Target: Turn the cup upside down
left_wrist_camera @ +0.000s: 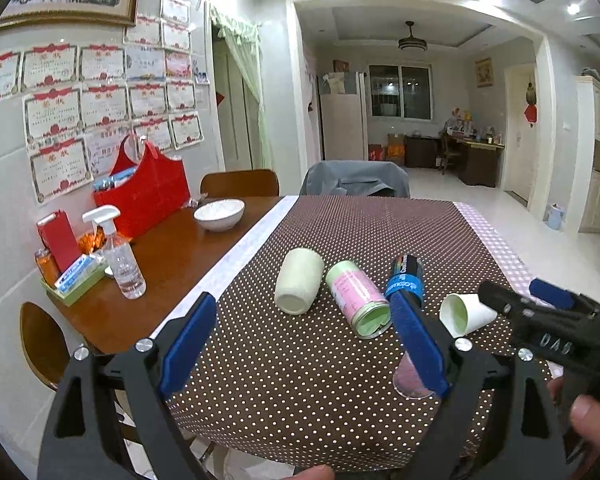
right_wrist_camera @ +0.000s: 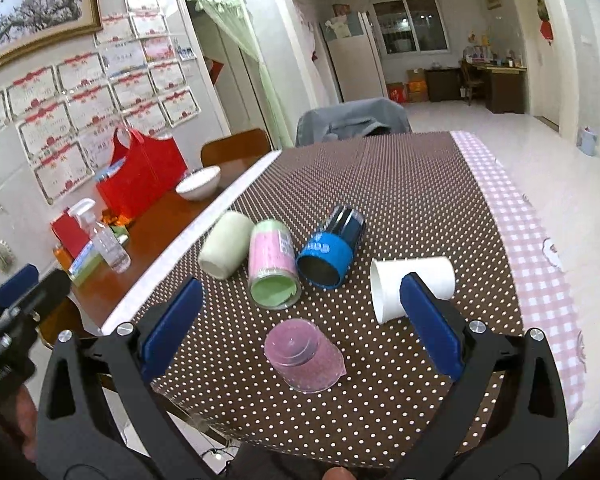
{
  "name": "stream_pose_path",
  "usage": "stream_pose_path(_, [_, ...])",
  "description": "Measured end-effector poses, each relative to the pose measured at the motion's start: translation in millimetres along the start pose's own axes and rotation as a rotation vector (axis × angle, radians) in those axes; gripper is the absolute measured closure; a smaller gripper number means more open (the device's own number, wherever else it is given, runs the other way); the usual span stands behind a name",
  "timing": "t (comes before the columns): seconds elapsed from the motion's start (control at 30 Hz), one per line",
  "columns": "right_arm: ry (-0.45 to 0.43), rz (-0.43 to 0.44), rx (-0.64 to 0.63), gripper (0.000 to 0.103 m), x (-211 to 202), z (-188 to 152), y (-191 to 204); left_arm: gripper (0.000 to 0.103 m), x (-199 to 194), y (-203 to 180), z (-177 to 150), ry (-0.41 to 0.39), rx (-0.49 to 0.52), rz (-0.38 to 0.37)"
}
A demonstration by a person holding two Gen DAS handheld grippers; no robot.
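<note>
A clear pink plastic cup (right_wrist_camera: pixel 302 356) stands upside down on the dotted brown tablecloth (right_wrist_camera: pixel 400 200), near the front edge, between my right gripper's (right_wrist_camera: pixel 300 320) open fingers and below them. In the left wrist view only its rim (left_wrist_camera: pixel 414 384) shows behind the right finger of my open, empty left gripper (left_wrist_camera: pixel 304 344). Beyond lie several cups on their sides: a pale cream one (right_wrist_camera: pixel 226 250) (left_wrist_camera: pixel 299 286), a pink-and-green one (right_wrist_camera: pixel 274 266) (left_wrist_camera: pixel 358 298), a blue-and-black one (right_wrist_camera: pixel 332 250) (left_wrist_camera: pixel 406 276) and a white paper cup (right_wrist_camera: pixel 410 286) (left_wrist_camera: pixel 464 314).
On the bare wood at the left stand a white bowl (left_wrist_camera: pixel 220 214), a spray bottle (left_wrist_camera: pixel 118 254), a red bag (left_wrist_camera: pixel 144 194) and a small green tray of packets (left_wrist_camera: pixel 74 280). Chairs stand at the table's far end (left_wrist_camera: pixel 354 180). A pink checked cloth (right_wrist_camera: pixel 532 240) covers the table's right edge.
</note>
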State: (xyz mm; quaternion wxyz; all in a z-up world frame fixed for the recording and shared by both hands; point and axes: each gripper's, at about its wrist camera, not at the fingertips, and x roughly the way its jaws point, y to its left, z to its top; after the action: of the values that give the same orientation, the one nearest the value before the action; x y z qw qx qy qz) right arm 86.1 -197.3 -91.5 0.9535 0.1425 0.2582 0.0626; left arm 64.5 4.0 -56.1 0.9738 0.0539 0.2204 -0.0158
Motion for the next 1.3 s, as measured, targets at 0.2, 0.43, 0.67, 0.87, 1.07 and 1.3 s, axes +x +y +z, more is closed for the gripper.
stream_pose_path(0.2, [-0.034, 0.01, -0.02, 0.006, -27, 12, 6, 0.016, -18, -9, 5, -0.034, 0.027, 0.003])
stream_pose_path(0.43, [-0.074, 0.019, -0.052, 0.006, -61, 18, 17, 0.016, -36, -14, 6, -0.059, 0.046, 0.006])
stream_pose_path(0.67, [-0.139, -0.019, -0.065, 0.006, -91, 18, 20, 0.016, -55, -17, 8, -0.081, 0.051, 0.016])
stream_pose_path(0.87, [-0.173, -0.058, -0.069, 0.006, -102, 15, 22, 0.016, -63, -16, 10, -0.094, 0.043, 0.018])
stream_pose_path(1.07, [-0.184, -0.064, -0.088, 0.006, -104, 14, 28, 0.016, -65, -7, 11, -0.092, 0.013, 0.026])
stream_pose_path(1.3, [-0.176, -0.068, -0.098, 0.006, -102, 11, 32, 0.016, -67, -7, 11, -0.094, 0.01, 0.028])
